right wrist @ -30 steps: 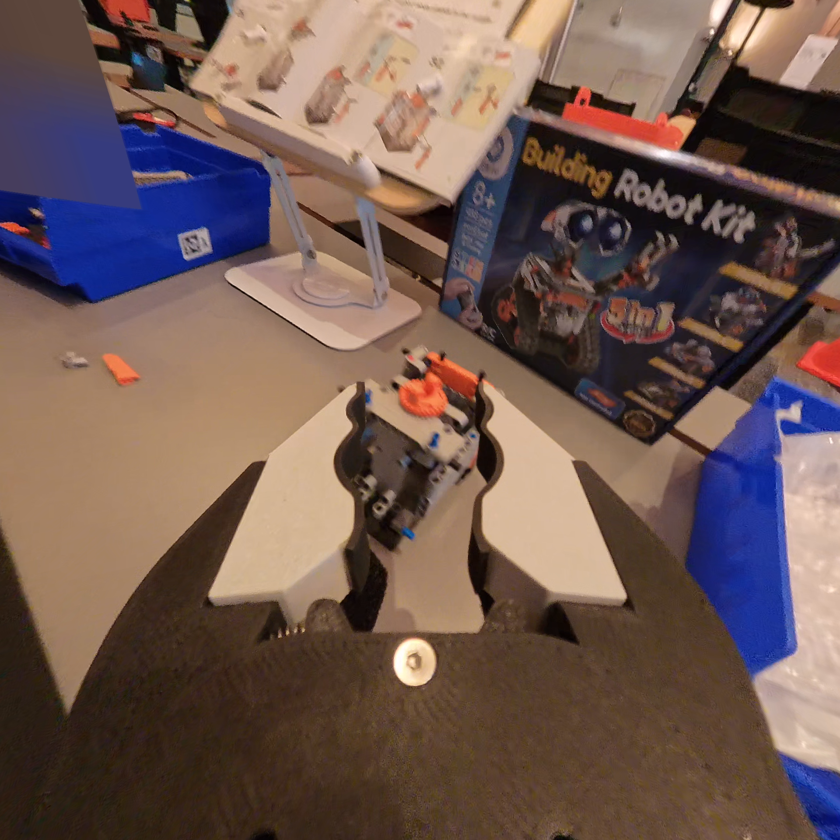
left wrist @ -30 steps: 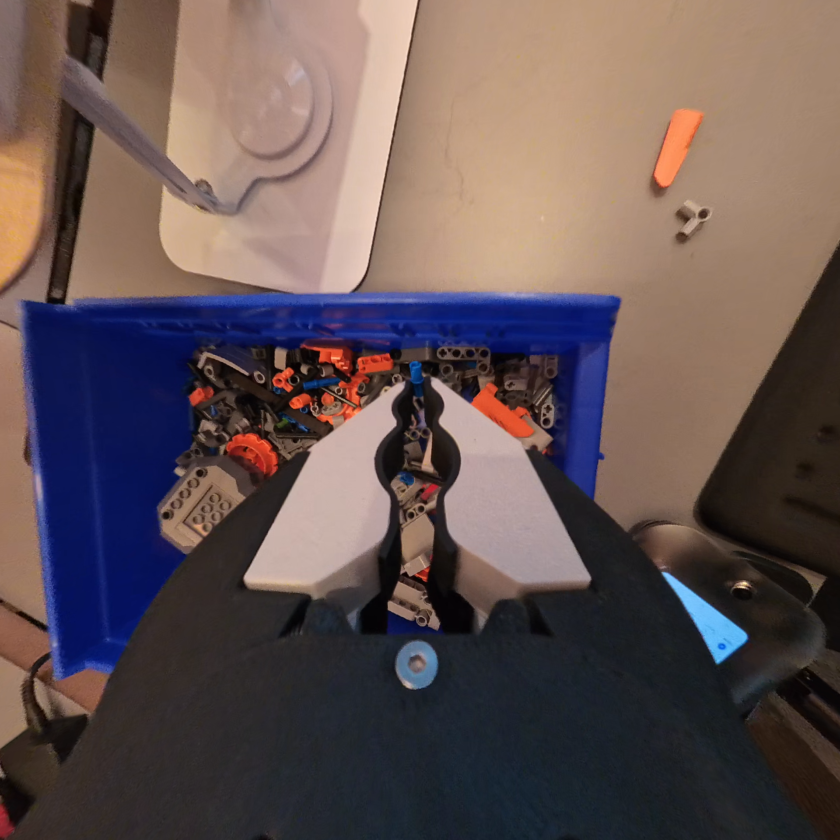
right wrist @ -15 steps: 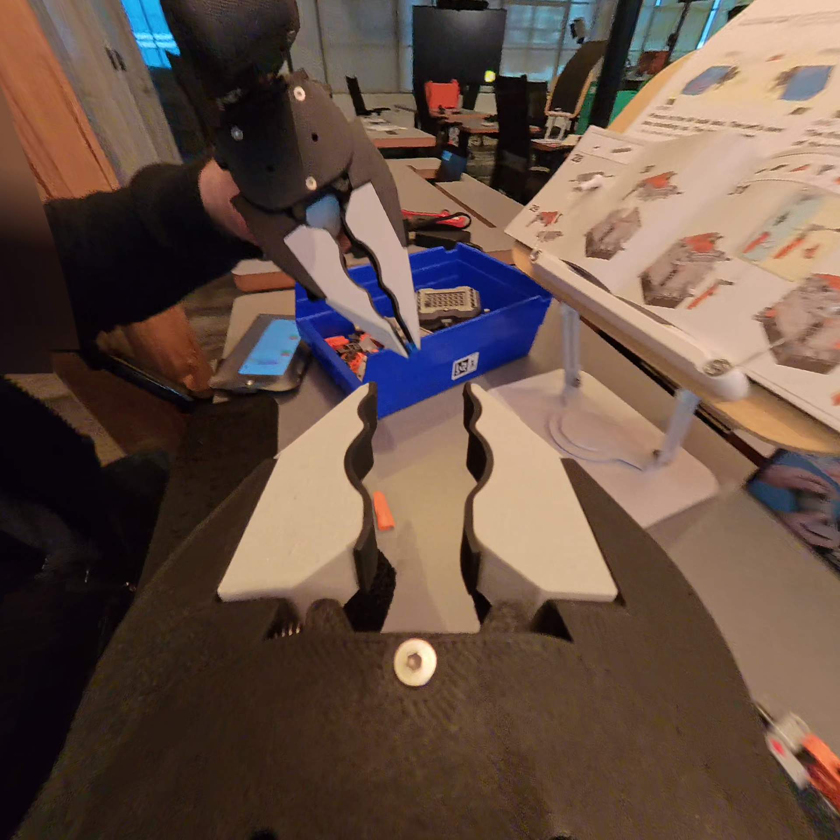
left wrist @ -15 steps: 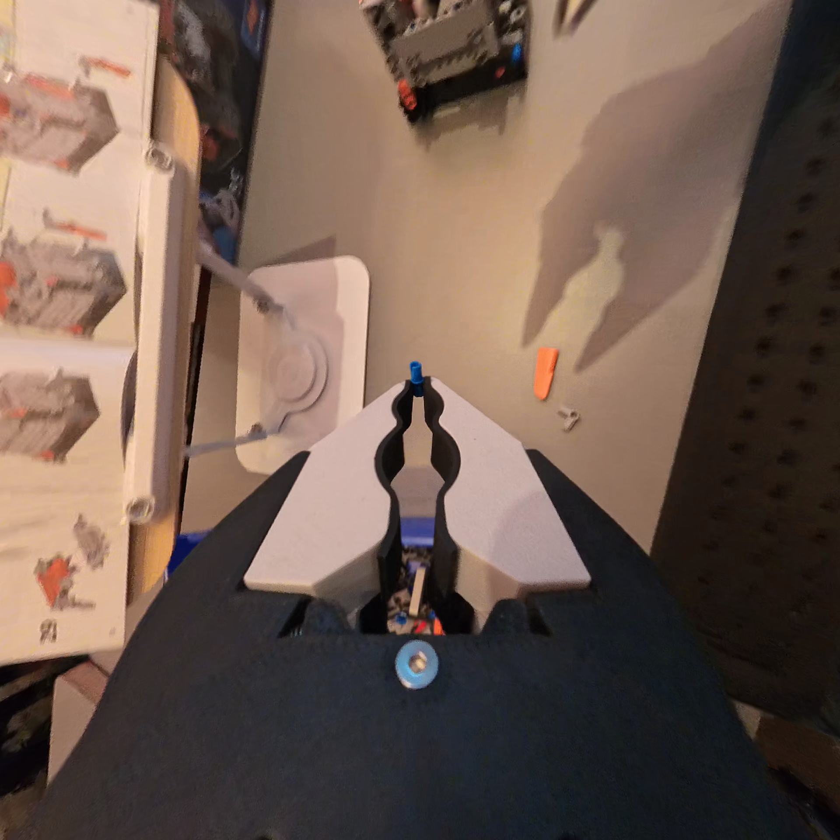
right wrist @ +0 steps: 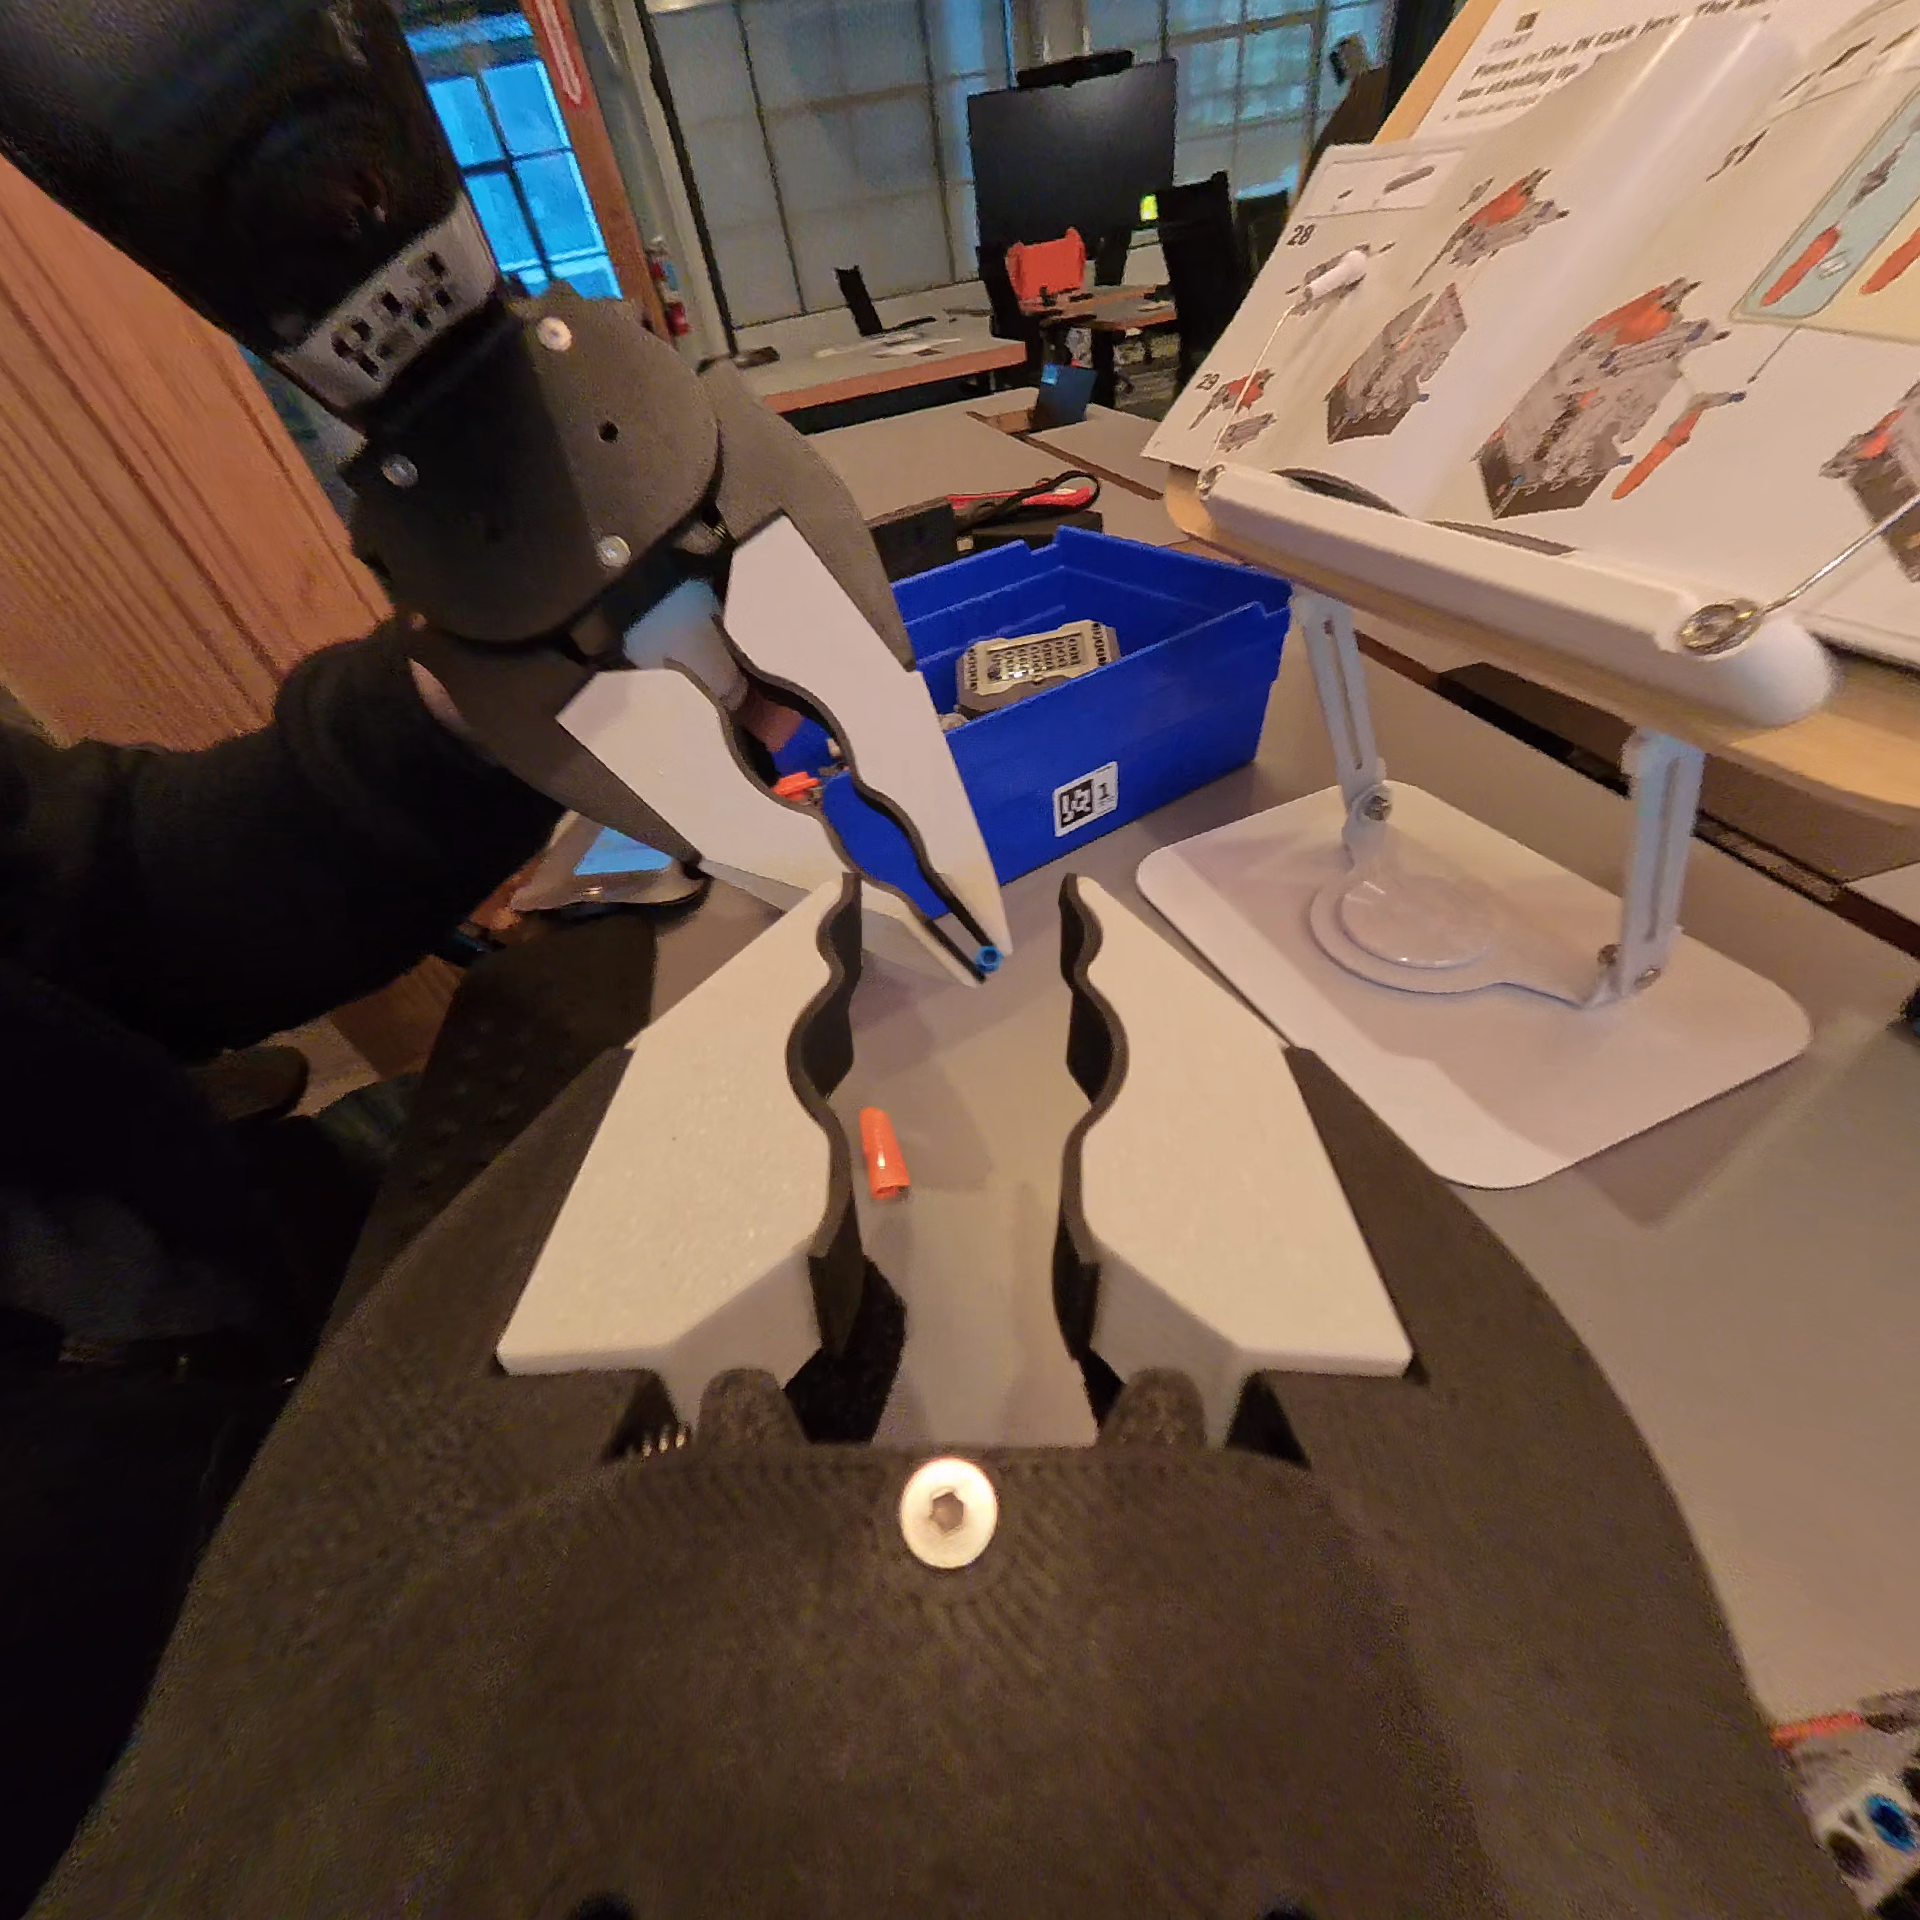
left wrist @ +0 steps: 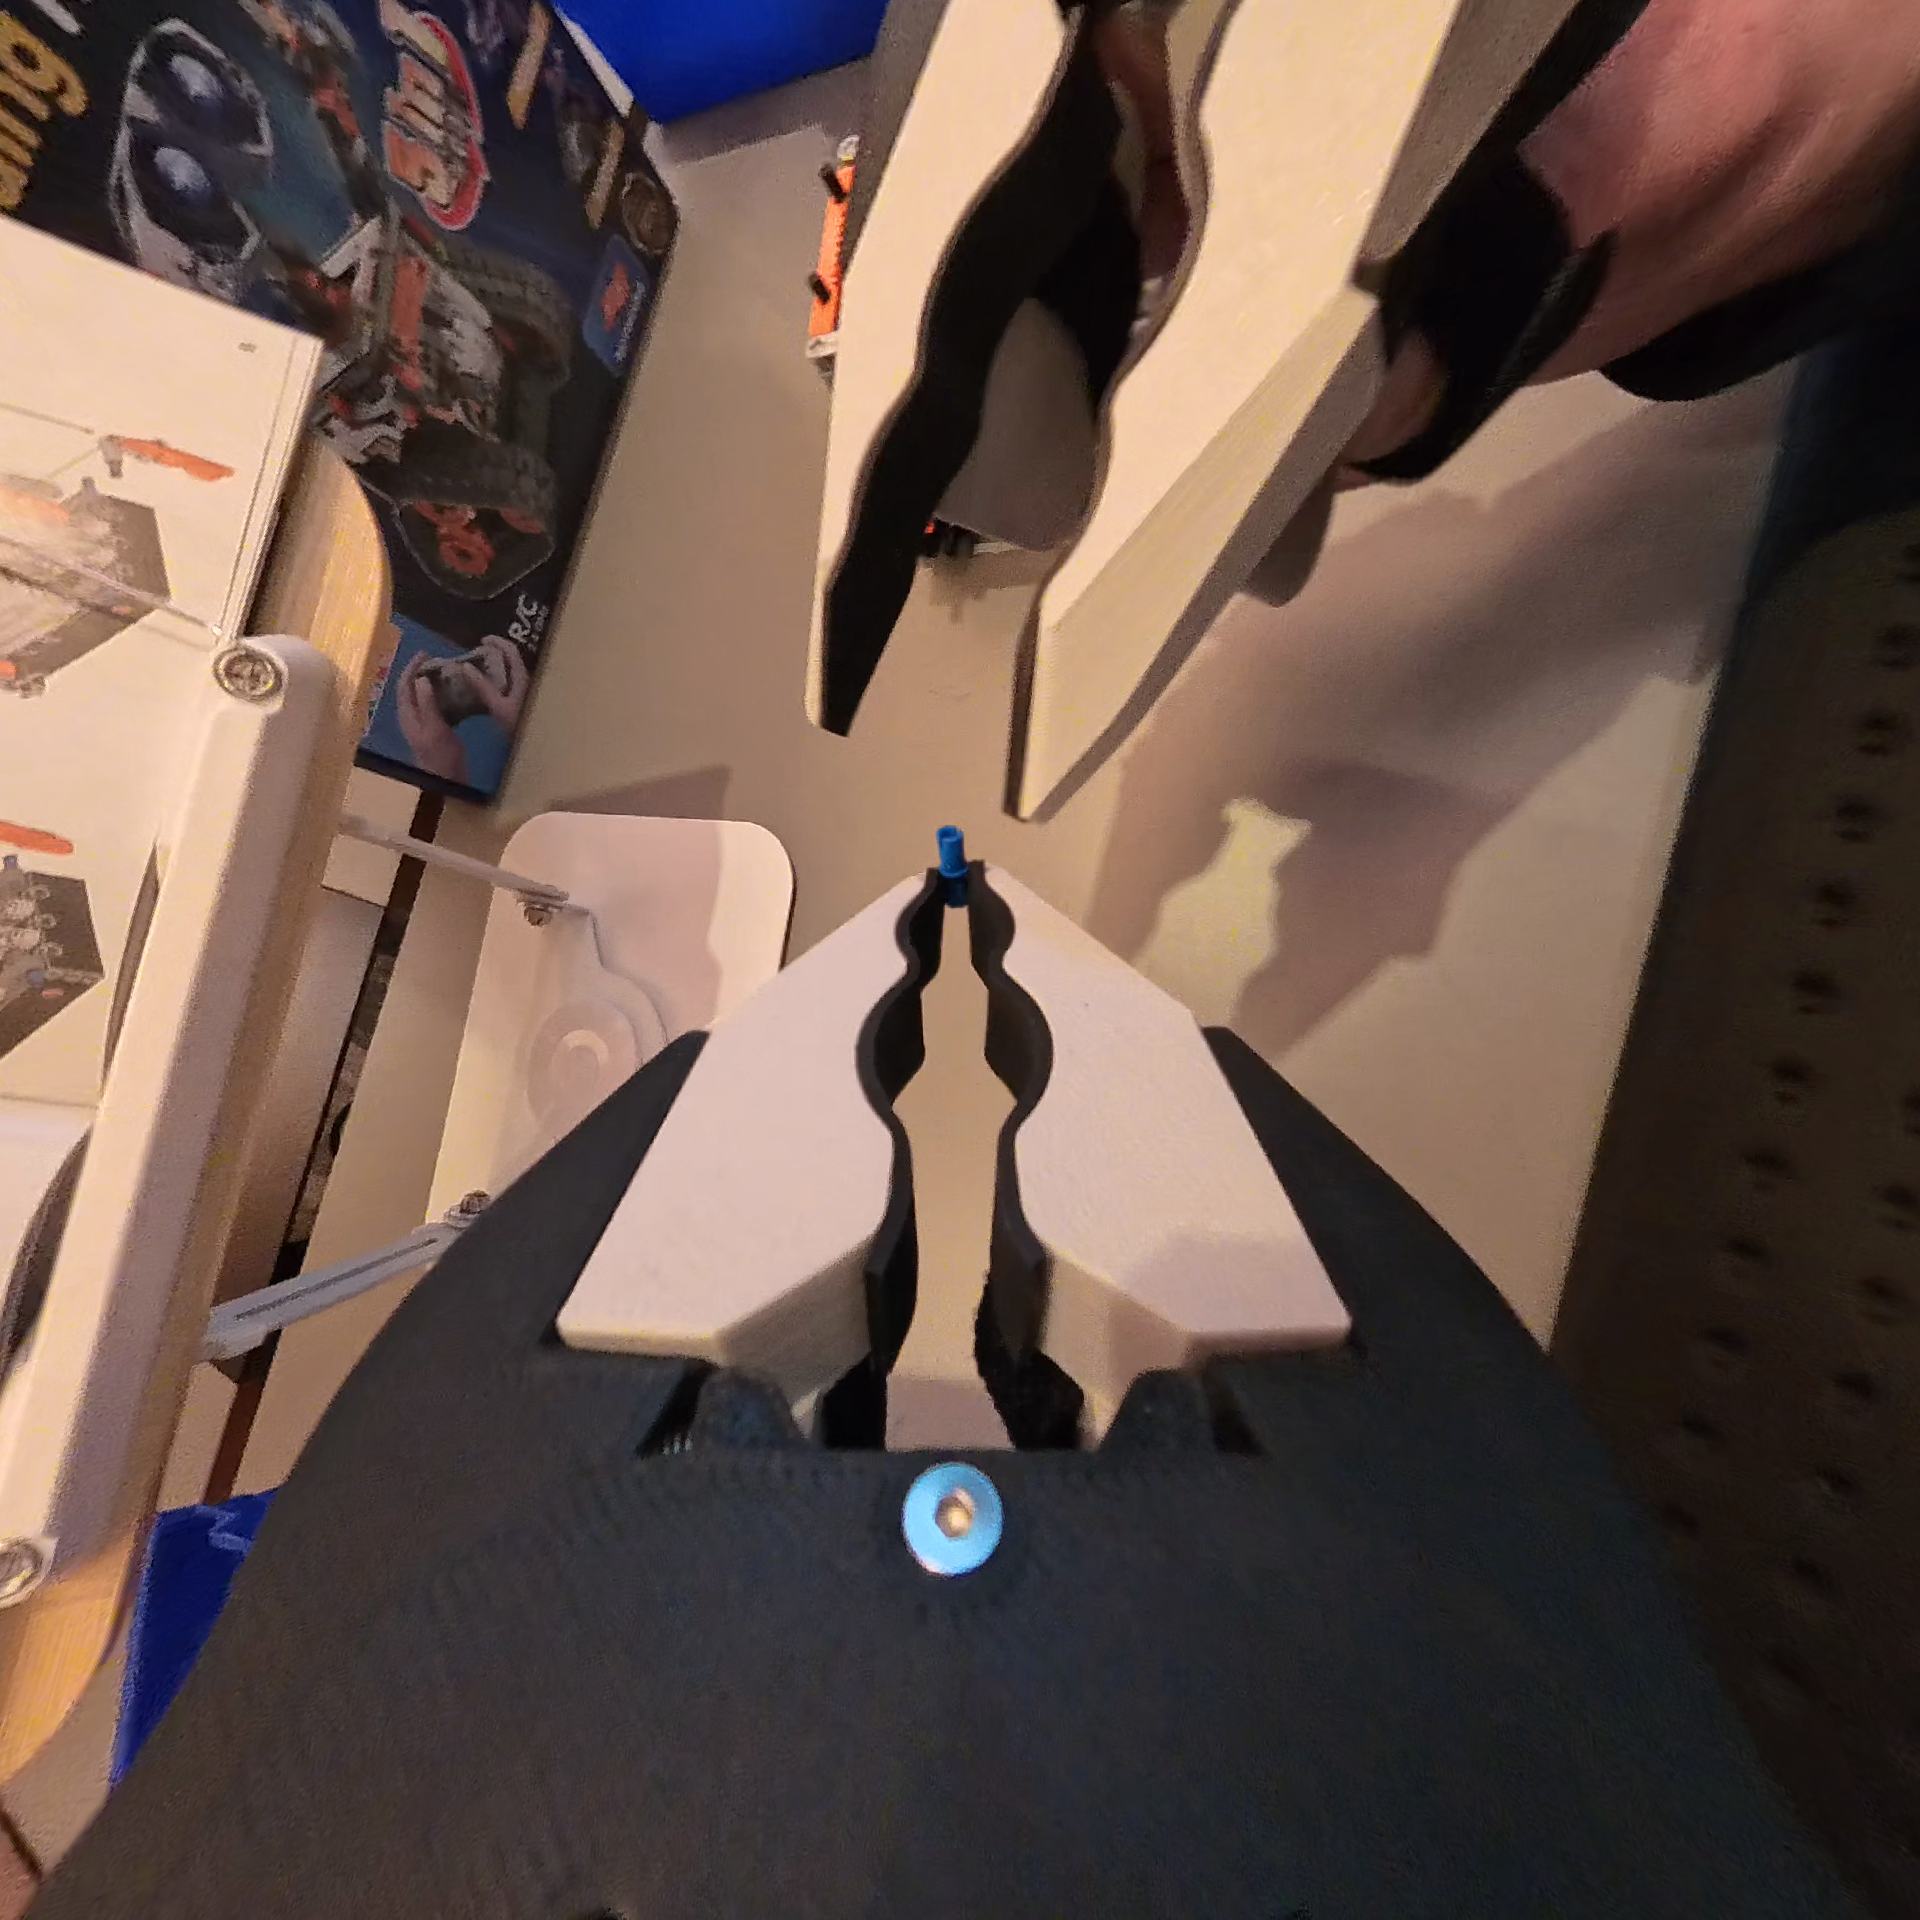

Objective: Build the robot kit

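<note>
My left gripper [left wrist: 951, 888] is shut on a small blue pin [left wrist: 950, 854] that sticks out past its tips. It hangs above the grey table. In the right wrist view the left gripper [right wrist: 977, 961] shows with the blue pin [right wrist: 985, 954] at its tip, just beyond my right gripper's tips. My right gripper [right wrist: 961, 894] is open and empty. In the left wrist view the right gripper [left wrist: 925, 764] points toward the pin from above. An orange piece [right wrist: 880, 1153] lies on the table between the right fingers. A partly built grey and orange model [right wrist: 1860, 1797] sits at the lower right.
A blue bin [right wrist: 1122, 727] of small building parts stands behind the grippers. A white book stand [right wrist: 1475, 1018] holds an open instruction booklet [right wrist: 1621, 270] on the right. A dark kit box [left wrist: 416, 312] leans behind the stand. A person's dark sleeve [right wrist: 208, 883] is at the left. Left and right tips are no more than a few centimetres apart. My left gripper's tips are some 15 cm from the orange piece [right wrist: 880, 1153].
My left gripper has lifted the blue pin out of the bin and carried it toward the right gripper. My right gripper let go of the model, opened and swung to face the left one.
</note>
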The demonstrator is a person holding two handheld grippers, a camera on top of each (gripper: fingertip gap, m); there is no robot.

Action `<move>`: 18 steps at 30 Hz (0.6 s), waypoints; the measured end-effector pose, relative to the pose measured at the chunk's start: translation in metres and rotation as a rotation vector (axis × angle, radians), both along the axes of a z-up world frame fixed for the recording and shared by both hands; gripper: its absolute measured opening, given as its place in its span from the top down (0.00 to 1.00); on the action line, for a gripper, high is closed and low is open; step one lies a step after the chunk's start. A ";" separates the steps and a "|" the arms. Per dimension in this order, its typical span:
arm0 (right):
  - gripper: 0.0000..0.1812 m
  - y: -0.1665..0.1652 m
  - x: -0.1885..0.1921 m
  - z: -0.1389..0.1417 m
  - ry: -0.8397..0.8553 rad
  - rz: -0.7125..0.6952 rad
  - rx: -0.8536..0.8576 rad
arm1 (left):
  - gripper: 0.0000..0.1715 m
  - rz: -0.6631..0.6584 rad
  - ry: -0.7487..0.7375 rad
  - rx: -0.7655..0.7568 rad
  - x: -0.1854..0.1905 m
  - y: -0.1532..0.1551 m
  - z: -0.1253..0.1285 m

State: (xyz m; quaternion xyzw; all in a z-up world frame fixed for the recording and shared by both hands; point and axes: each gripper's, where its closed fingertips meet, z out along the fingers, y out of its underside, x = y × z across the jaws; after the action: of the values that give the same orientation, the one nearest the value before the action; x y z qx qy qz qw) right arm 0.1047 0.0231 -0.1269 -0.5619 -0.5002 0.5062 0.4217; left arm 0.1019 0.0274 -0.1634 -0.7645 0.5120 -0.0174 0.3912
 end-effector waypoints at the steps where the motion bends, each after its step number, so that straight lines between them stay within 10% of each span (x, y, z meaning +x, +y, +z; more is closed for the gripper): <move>1: 0.80 -0.001 -0.001 -0.001 -0.003 0.010 -0.014 | 0.98 0.007 -0.012 0.011 0.000 0.001 -0.002; 18: 0.85 -0.005 -0.009 -0.025 -0.092 0.044 -0.056 | 0.98 0.000 0.075 0.318 -0.003 -0.001 -0.005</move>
State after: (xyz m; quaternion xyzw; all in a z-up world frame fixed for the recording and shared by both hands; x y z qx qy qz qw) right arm 0.0962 0.0183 -0.1515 -0.5851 -0.5170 0.5026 0.3712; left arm 0.0994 0.0265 -0.1681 -0.6928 0.5227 0.0923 0.4881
